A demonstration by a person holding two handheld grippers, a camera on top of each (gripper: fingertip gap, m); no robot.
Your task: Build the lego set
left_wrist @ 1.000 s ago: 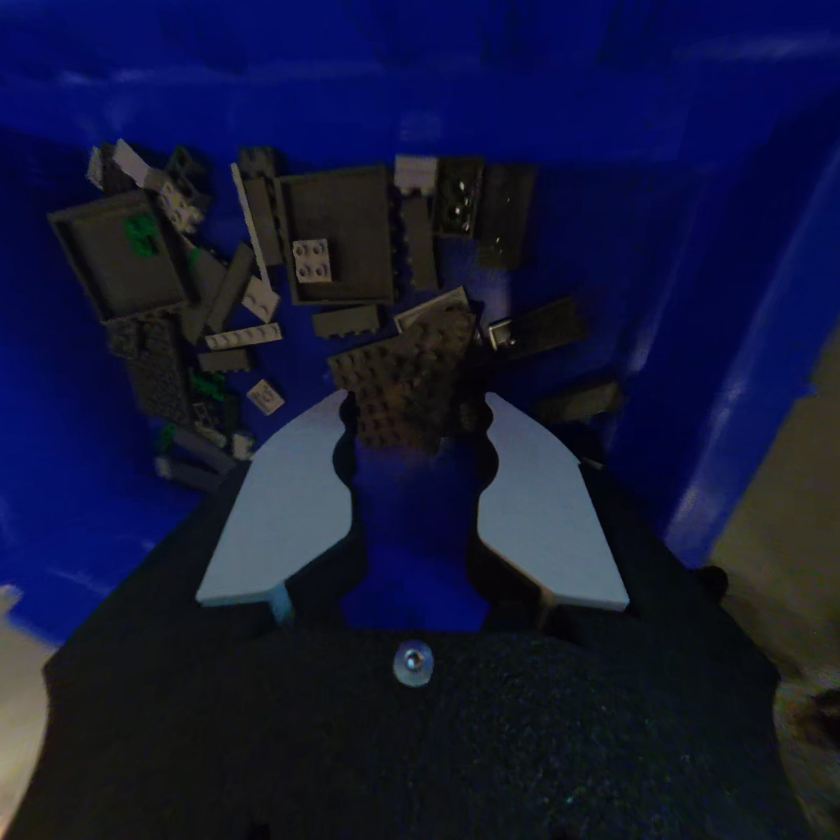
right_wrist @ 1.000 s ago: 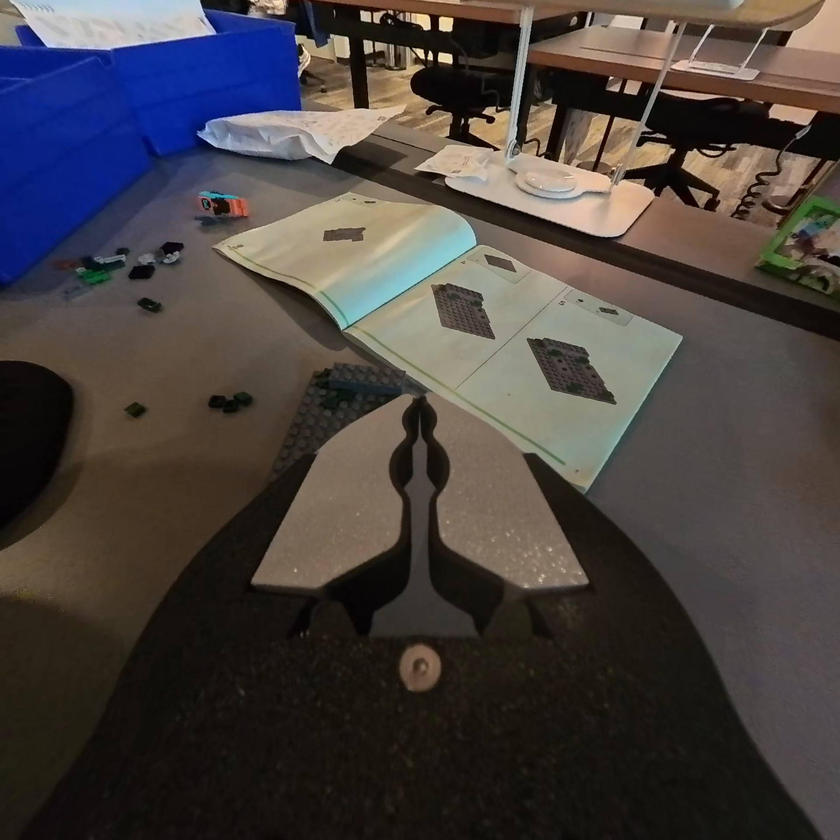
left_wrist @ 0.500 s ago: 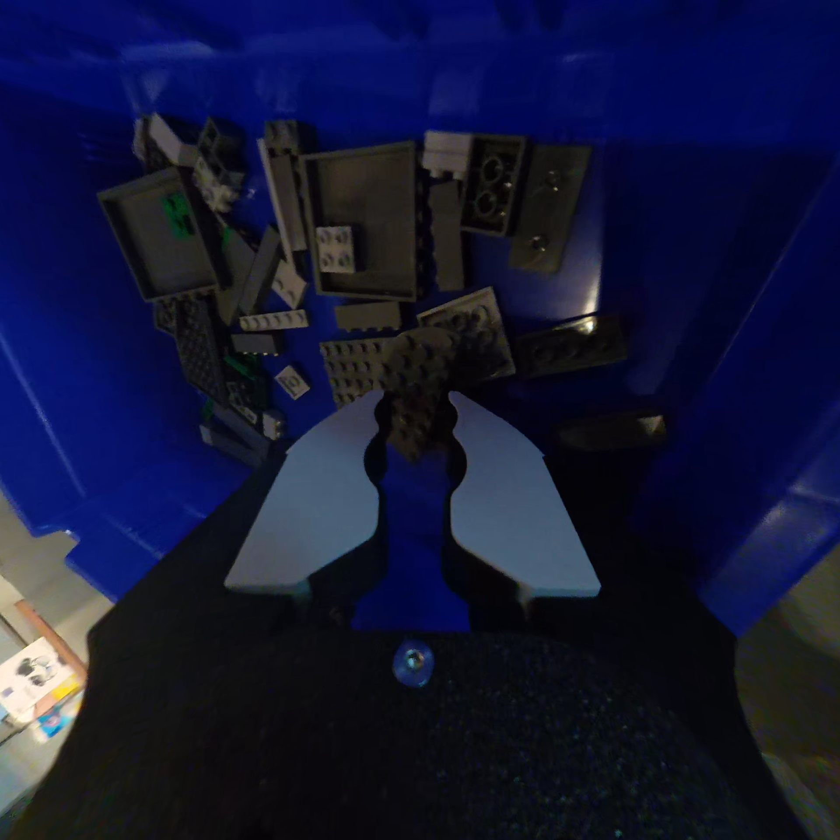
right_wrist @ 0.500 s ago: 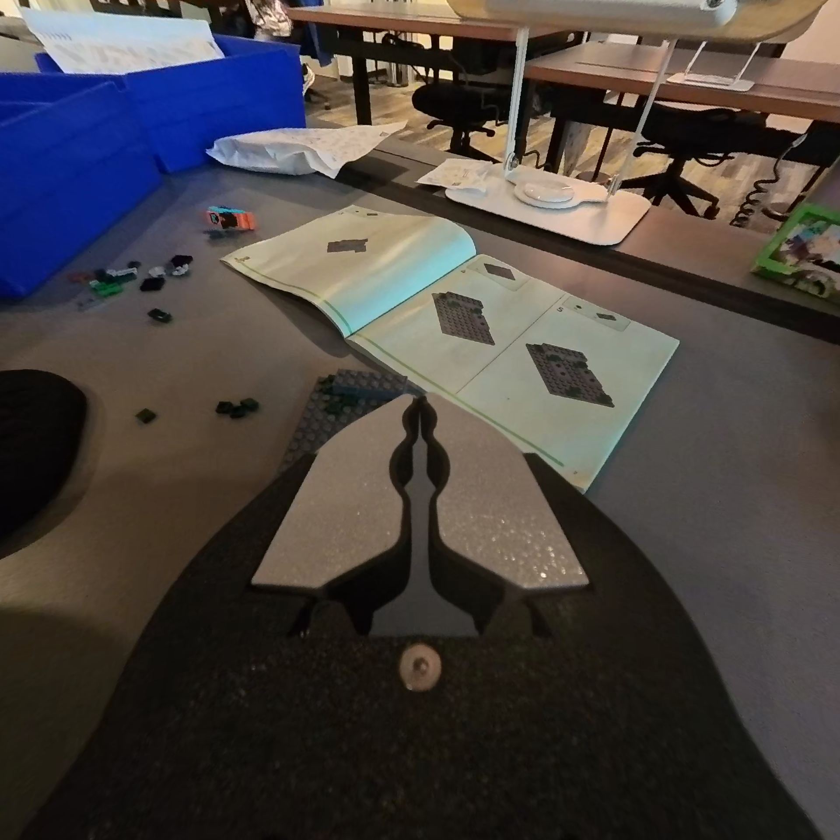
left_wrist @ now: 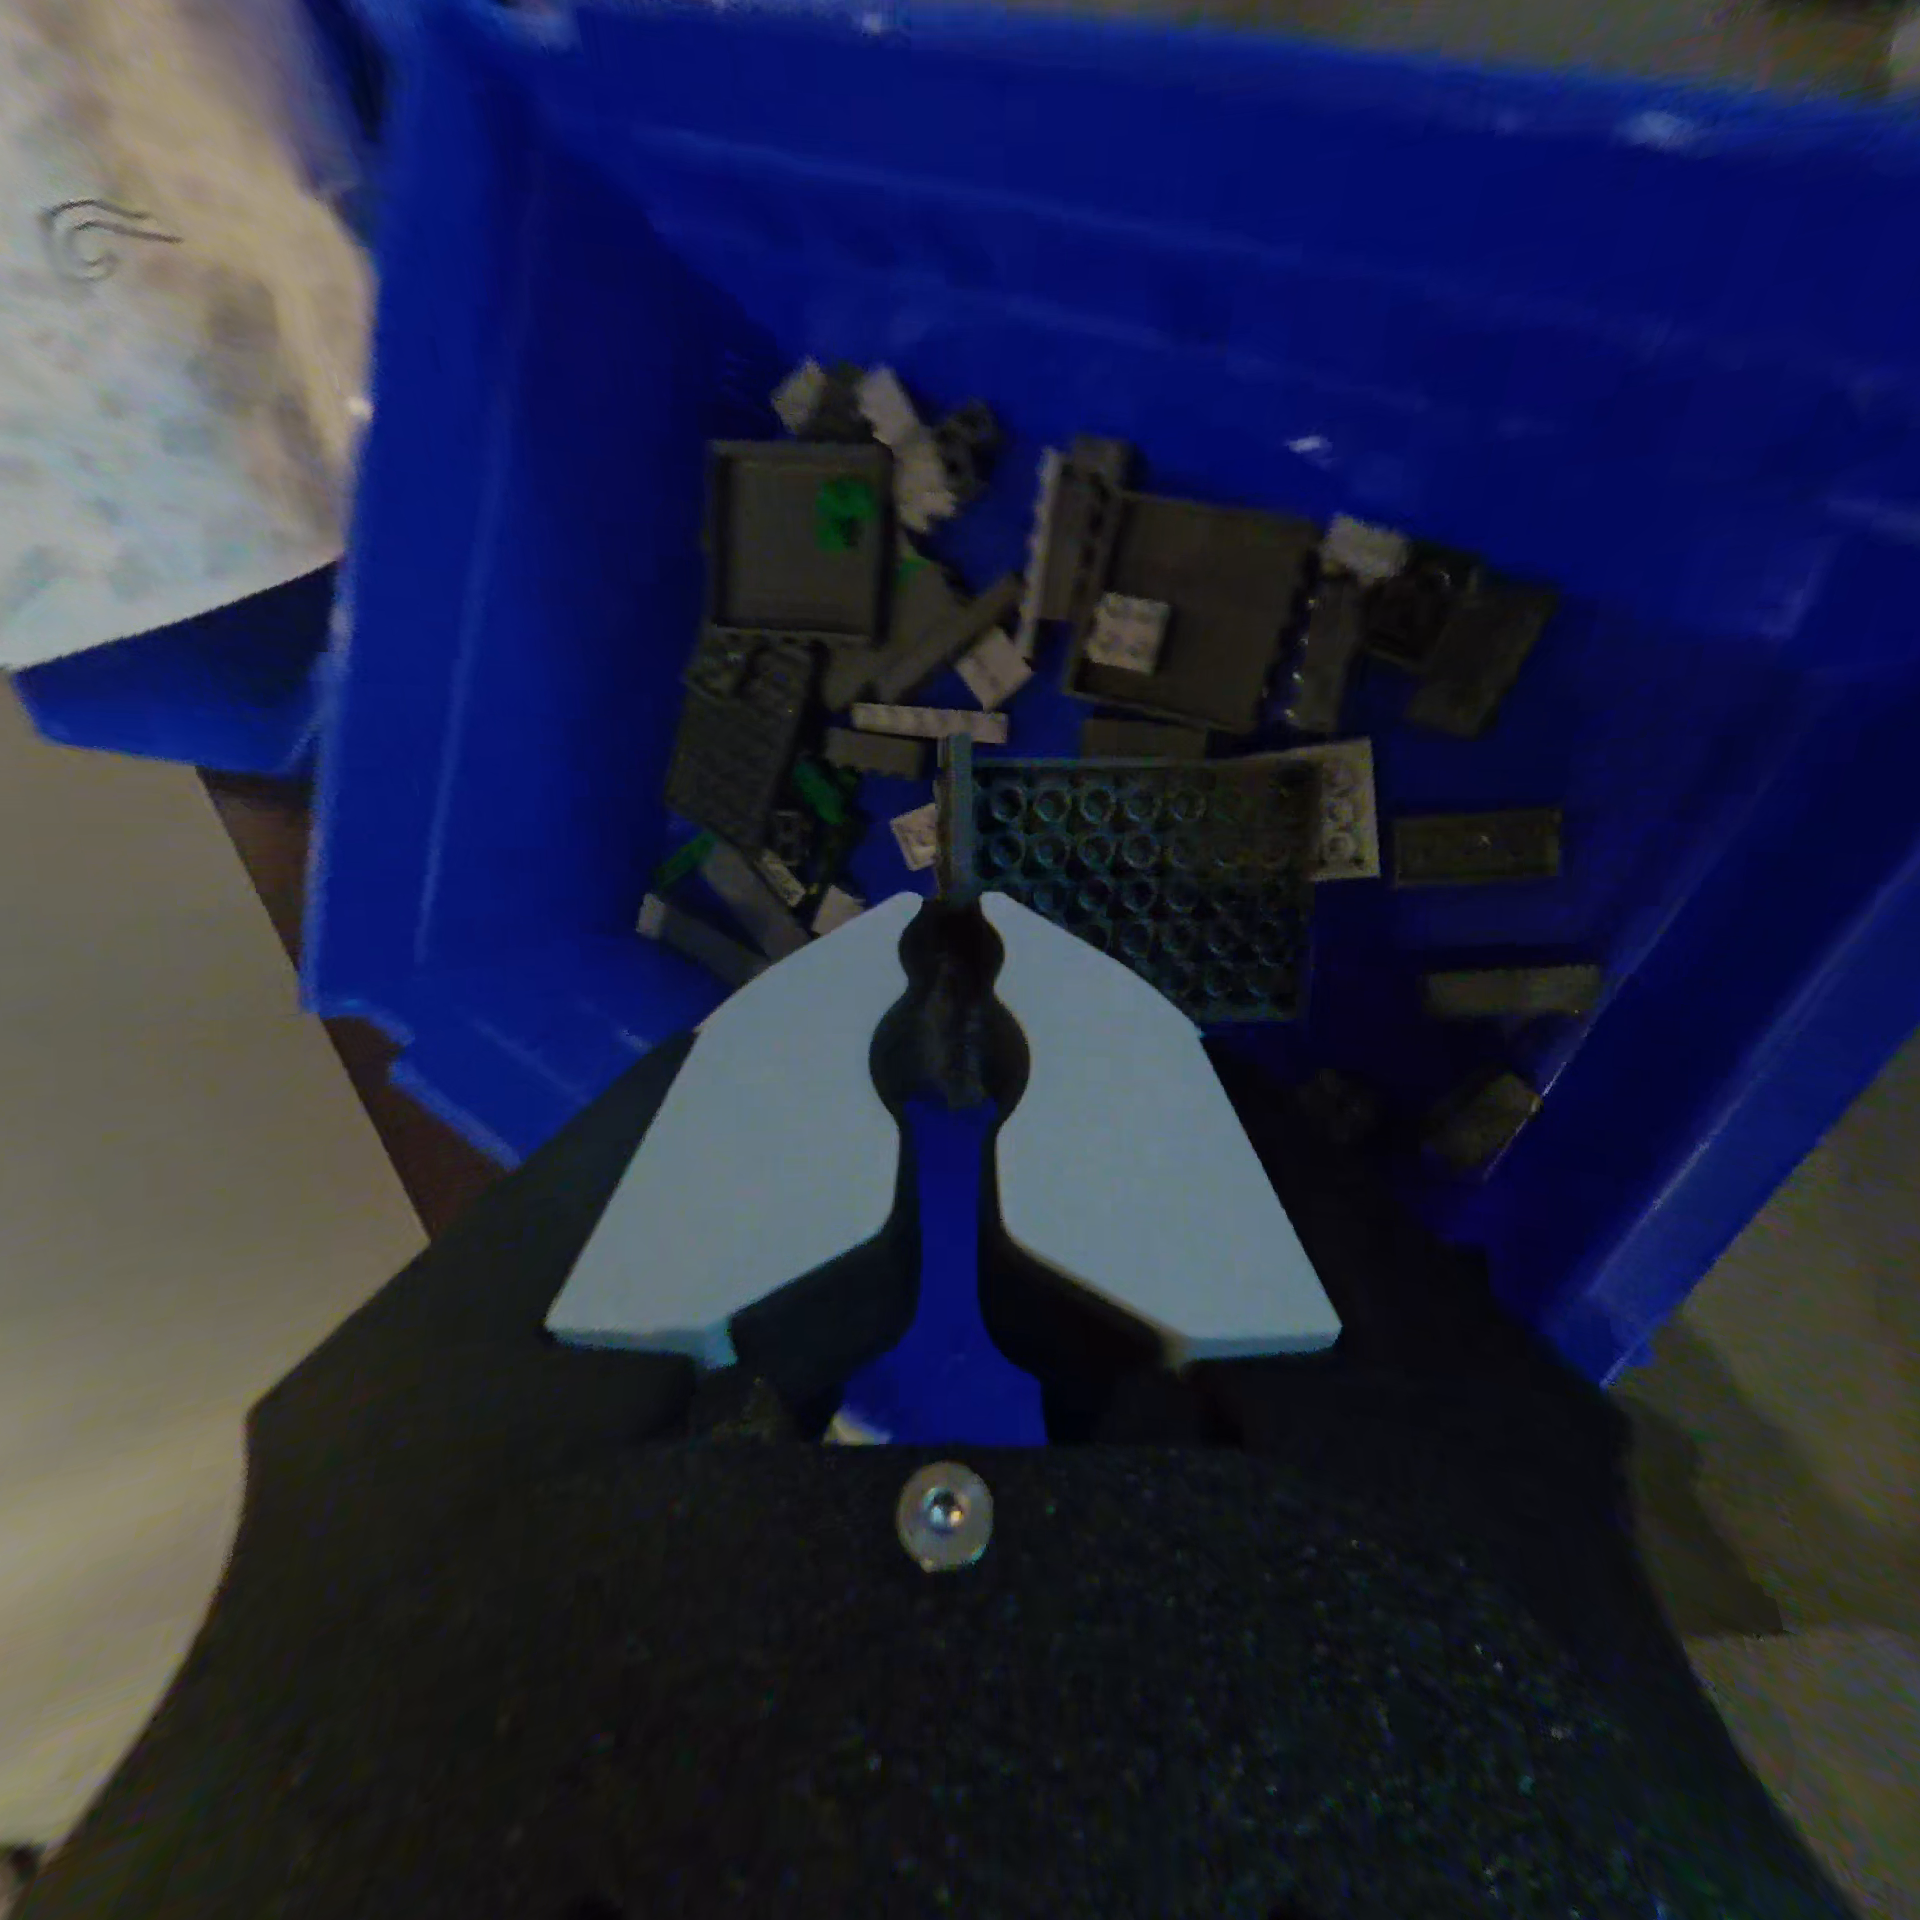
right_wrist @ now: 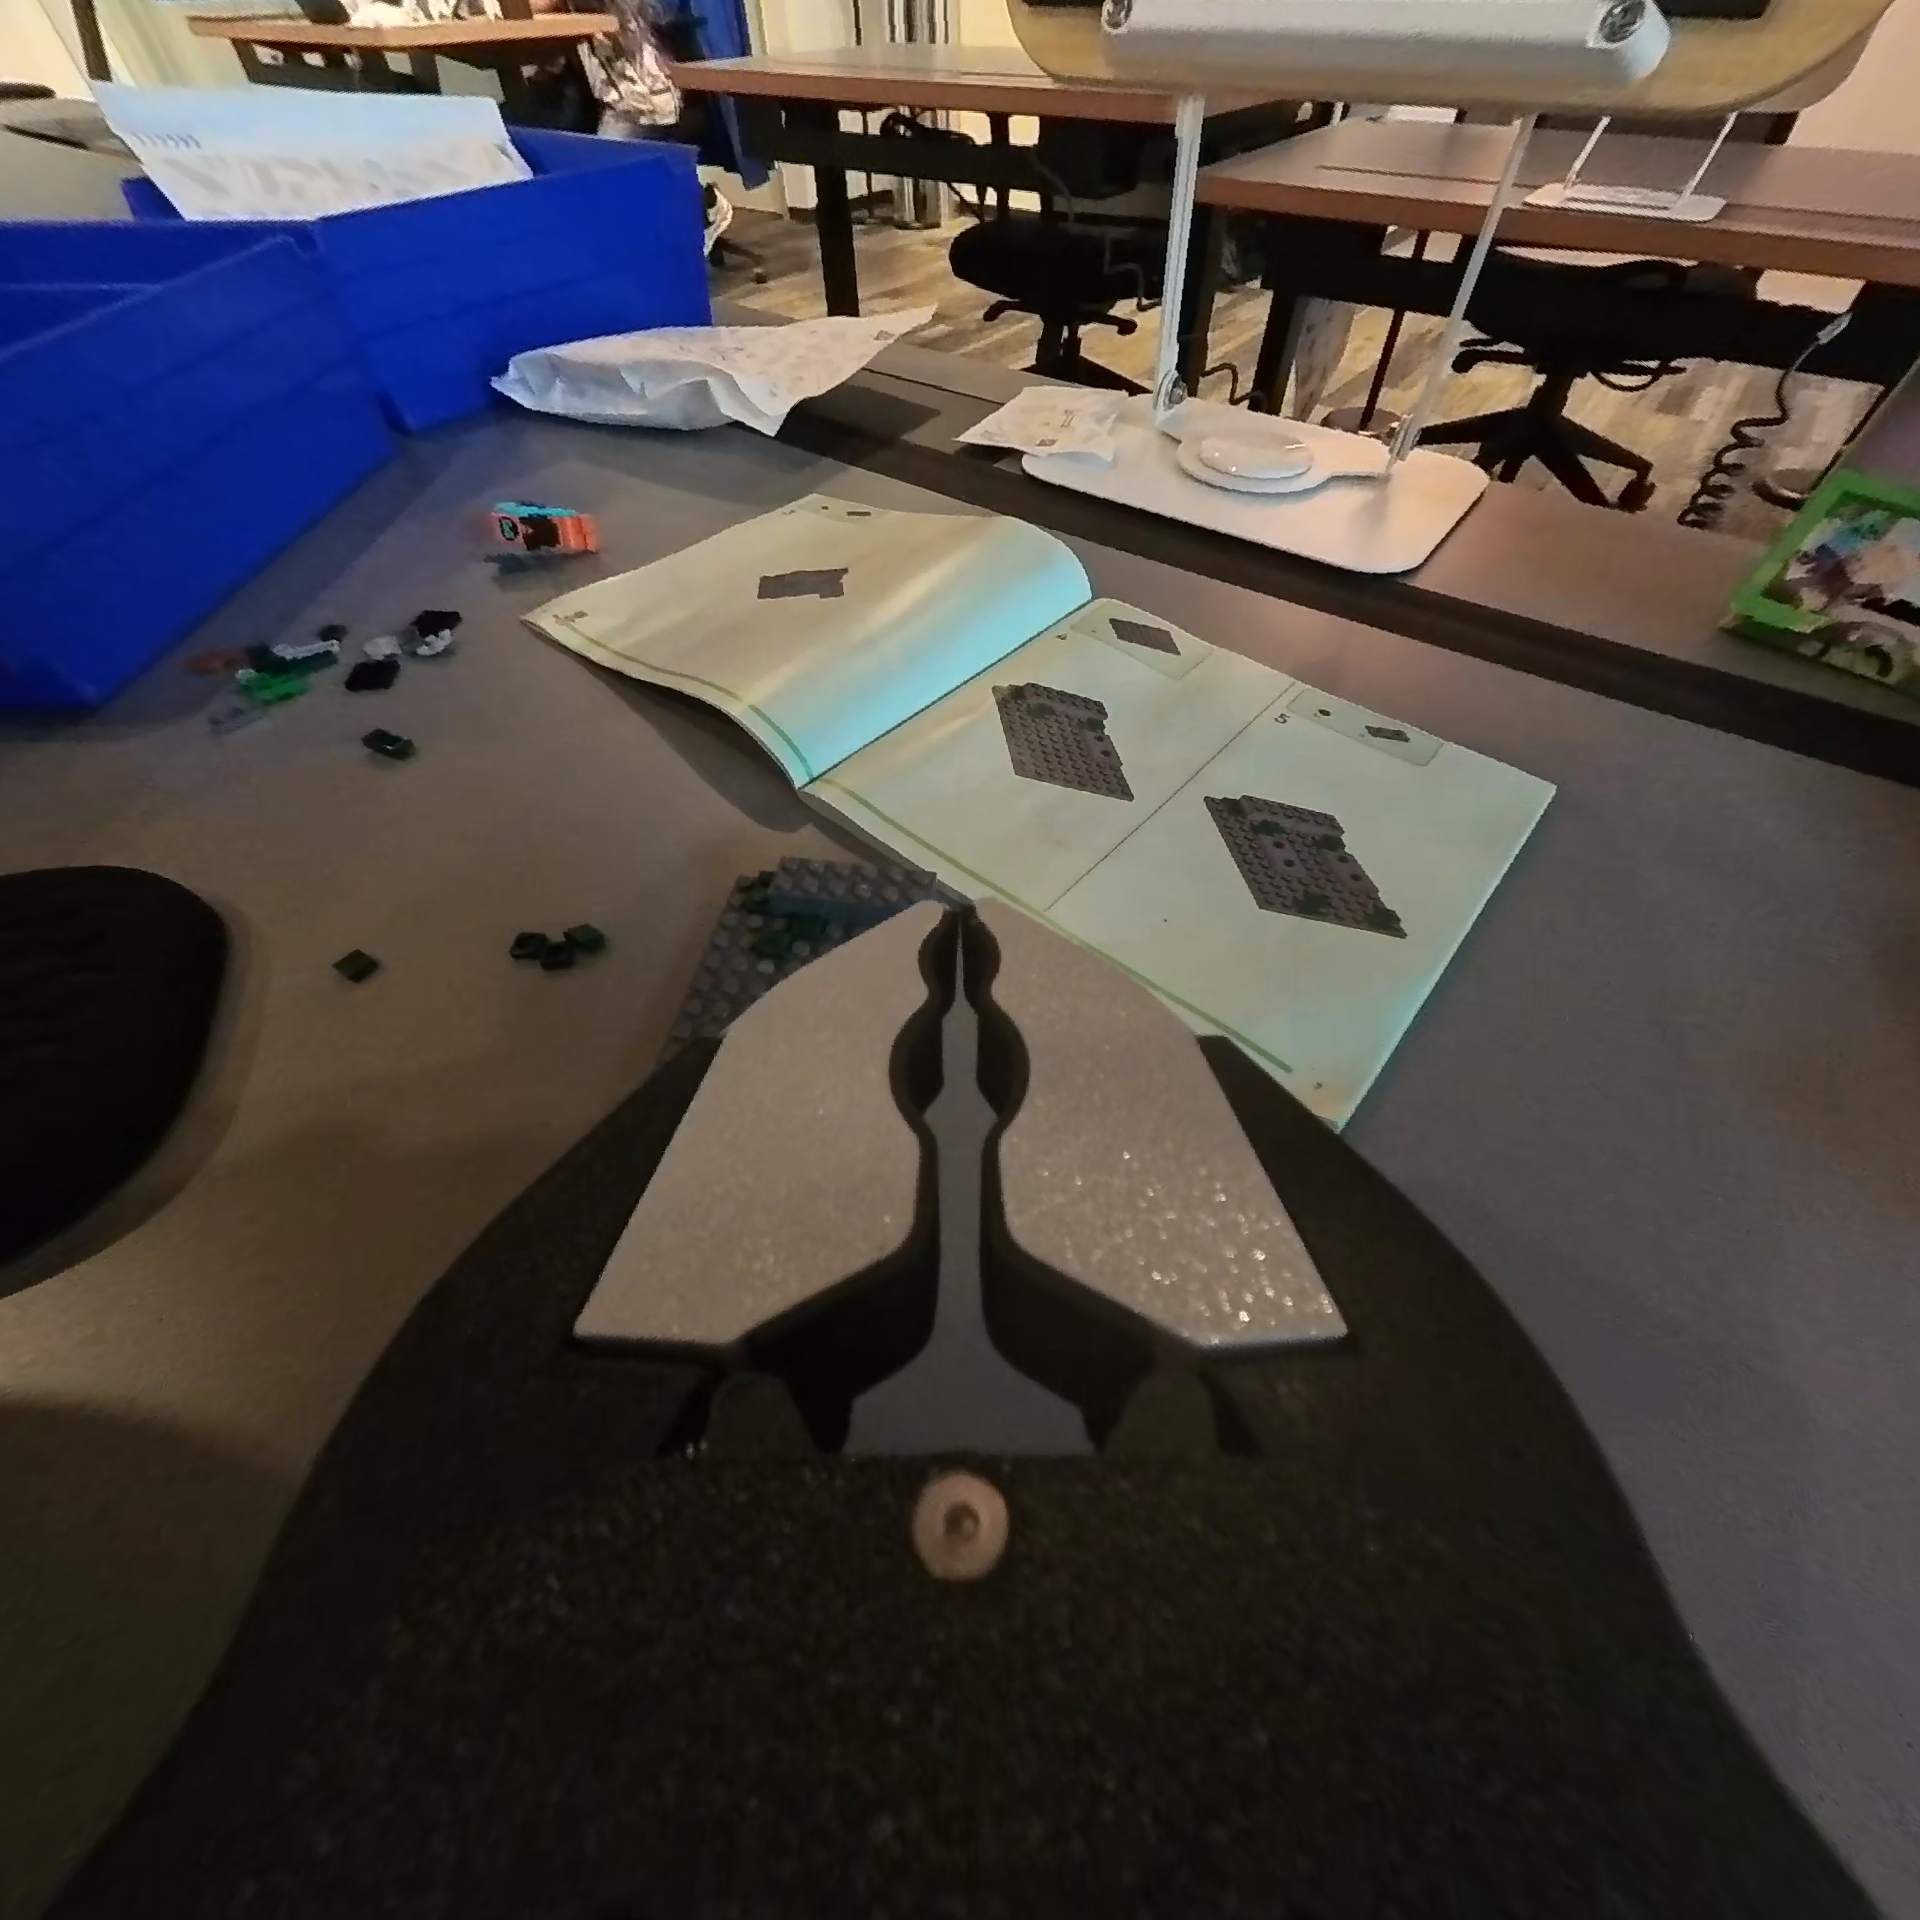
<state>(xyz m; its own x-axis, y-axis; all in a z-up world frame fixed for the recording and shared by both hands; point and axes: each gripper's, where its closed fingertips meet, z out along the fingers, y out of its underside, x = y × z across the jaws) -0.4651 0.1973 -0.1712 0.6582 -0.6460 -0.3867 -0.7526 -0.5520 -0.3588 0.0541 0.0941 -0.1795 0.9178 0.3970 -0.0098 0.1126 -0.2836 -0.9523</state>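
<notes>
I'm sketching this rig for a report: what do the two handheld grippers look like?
Both look alike. The left gripper and right gripper each have a black, grainy, rounded body with a silver screw near the middle, and two pale grey, flat, curved fingers with wavy black inner edges. No cables or sleeves show.

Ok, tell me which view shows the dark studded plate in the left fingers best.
The left wrist view: the dark studded plate hangs edge-clamped in the left gripper above the blue bin. The right wrist view shows none of it, only the bin's outside.
</notes>
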